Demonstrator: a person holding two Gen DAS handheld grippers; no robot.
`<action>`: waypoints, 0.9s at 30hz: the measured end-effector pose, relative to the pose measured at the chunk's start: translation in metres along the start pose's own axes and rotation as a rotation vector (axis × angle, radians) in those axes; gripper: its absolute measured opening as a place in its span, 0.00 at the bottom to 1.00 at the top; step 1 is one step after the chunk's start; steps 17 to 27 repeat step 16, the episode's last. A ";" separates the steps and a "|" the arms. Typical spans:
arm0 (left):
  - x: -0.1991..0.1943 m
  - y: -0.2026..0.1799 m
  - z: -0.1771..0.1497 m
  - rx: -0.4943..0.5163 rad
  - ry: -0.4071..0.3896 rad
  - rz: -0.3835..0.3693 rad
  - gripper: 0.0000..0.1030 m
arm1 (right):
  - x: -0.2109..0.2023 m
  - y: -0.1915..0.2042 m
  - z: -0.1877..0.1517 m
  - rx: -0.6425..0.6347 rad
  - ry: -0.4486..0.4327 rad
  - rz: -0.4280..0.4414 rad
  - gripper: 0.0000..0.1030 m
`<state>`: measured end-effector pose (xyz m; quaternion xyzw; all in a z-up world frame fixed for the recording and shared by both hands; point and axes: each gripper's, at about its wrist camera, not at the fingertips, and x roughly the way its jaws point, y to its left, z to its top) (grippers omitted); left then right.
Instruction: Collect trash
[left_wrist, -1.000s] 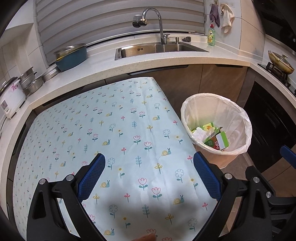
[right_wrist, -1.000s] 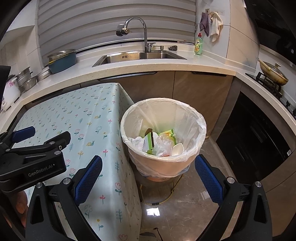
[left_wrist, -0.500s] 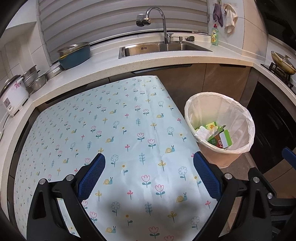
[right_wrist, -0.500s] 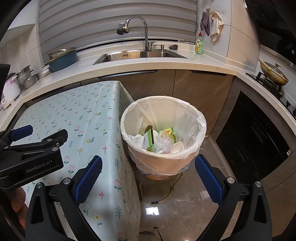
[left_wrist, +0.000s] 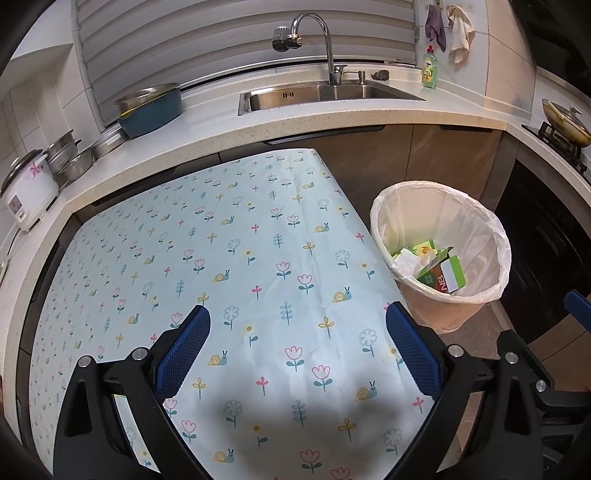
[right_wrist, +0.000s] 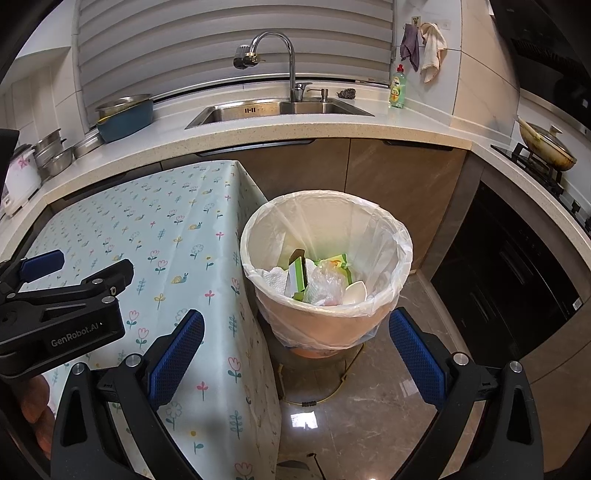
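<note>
Beside the table (left_wrist: 258, 258), the lined bin (right_wrist: 325, 258) holds the collected trash (right_wrist: 317, 282): cartons, wrappers and paper. Over the last second we have drawn both grippers slightly back; nothing else has shifted. The left gripper (left_wrist: 297, 343) and right gripper (right_wrist: 295, 349) stand wide open and empty. With no trash visible on the tabletop, we judge collection complete.

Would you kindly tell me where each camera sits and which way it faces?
Left wrist: on the left gripper, above the flowered tablecloth, facing the sink; open blue fingers show.
Right wrist: on the right gripper, above the trash bin; open fingers and the left gripper's side show.
Shared: bin, tablecloth, sink, faucet.
</note>
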<state>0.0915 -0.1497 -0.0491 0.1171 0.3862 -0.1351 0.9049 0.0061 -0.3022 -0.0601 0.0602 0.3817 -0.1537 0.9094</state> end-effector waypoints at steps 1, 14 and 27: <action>0.000 0.000 0.000 0.001 0.000 0.001 0.89 | 0.000 0.000 0.000 0.001 0.000 0.000 0.94; -0.003 0.002 -0.001 0.002 -0.018 -0.003 0.89 | 0.004 0.002 0.000 -0.011 0.001 0.004 0.94; -0.003 0.004 -0.001 -0.001 -0.023 -0.001 0.89 | 0.004 0.003 0.000 -0.011 0.001 0.003 0.94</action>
